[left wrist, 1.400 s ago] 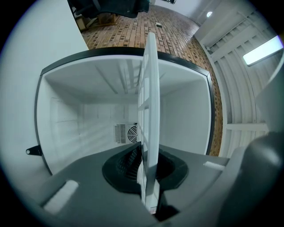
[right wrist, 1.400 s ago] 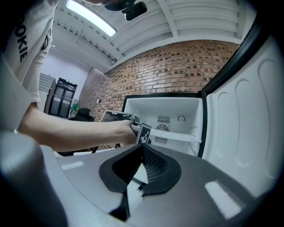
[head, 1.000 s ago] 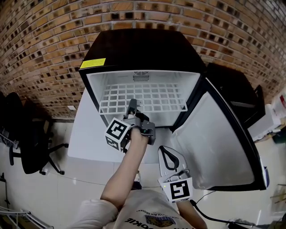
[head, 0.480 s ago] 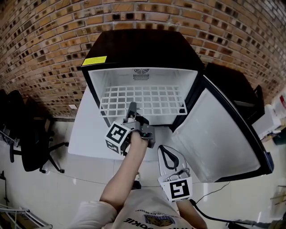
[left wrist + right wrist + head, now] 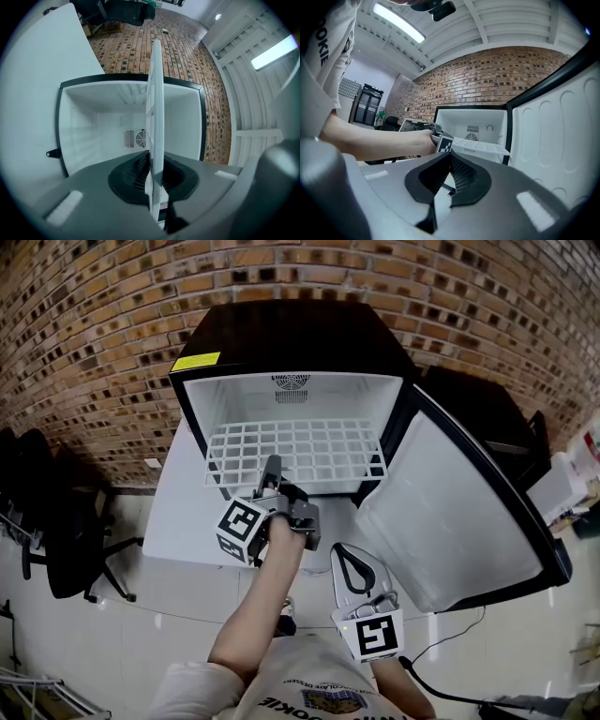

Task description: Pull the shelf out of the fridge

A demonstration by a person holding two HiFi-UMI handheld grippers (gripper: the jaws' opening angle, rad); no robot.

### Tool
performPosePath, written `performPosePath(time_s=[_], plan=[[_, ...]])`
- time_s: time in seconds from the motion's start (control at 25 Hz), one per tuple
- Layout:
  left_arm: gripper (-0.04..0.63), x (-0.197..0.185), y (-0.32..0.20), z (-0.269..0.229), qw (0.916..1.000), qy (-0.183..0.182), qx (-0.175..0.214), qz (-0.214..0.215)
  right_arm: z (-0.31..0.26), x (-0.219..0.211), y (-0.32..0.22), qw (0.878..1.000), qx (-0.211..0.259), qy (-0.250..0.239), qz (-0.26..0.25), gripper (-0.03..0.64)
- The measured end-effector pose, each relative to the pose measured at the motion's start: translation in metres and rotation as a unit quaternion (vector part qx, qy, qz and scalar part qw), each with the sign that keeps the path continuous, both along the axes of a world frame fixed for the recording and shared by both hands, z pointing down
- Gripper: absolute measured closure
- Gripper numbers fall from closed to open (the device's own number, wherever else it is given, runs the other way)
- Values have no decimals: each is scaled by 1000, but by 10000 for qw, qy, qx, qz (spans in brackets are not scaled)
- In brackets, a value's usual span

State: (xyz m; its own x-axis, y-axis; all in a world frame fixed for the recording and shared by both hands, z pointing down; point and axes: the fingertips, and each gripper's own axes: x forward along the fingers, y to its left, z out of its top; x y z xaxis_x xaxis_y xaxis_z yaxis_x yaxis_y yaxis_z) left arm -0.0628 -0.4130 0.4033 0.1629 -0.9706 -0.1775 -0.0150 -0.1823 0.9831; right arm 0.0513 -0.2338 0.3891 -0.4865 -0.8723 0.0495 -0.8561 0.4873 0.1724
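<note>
The black mini fridge (image 5: 281, 334) stands open, its door (image 5: 450, 512) swung out to the right. A white wire shelf (image 5: 309, 451) sticks partly out of the white interior. My left gripper (image 5: 273, 467) is shut on the shelf's front edge, left of its middle. In the left gripper view the shelf (image 5: 154, 117) shows edge-on as a vertical white slab clamped between the jaws of the left gripper (image 5: 153, 180). My right gripper (image 5: 343, 552) hangs lower, in front of the door, shut and holding nothing. From the right gripper (image 5: 449, 158) I see the shelf (image 5: 480, 146) and the left arm.
The fridge sits on a white platform (image 5: 183, 512) against a brick wall (image 5: 84, 352). Black office chairs (image 5: 56, 531) stand at the left. A dark cabinet (image 5: 483, 404) is behind the open door. A black cable (image 5: 450, 638) lies on the tiled floor at the lower right.
The shelf has slid further out of the fridge, drawn along by the left gripper. The right gripper has stayed where it was.
</note>
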Motion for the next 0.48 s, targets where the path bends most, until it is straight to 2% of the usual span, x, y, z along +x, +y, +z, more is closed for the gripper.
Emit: performPosePath(time_s=[0.2, 0.36, 0.48], plan=[[574, 2, 13, 0, 10000, 22, 1, 11, 0, 4, 10, 10000, 7, -32, 19, 617], [578, 14, 47, -6, 9989, -314, 347, 42, -3, 9, 16, 10000, 27, -78, 54, 617], [577, 16, 62, -2, 9990, -190, 379, 136, -7, 9, 23, 9999, 111, -109, 16, 617]])
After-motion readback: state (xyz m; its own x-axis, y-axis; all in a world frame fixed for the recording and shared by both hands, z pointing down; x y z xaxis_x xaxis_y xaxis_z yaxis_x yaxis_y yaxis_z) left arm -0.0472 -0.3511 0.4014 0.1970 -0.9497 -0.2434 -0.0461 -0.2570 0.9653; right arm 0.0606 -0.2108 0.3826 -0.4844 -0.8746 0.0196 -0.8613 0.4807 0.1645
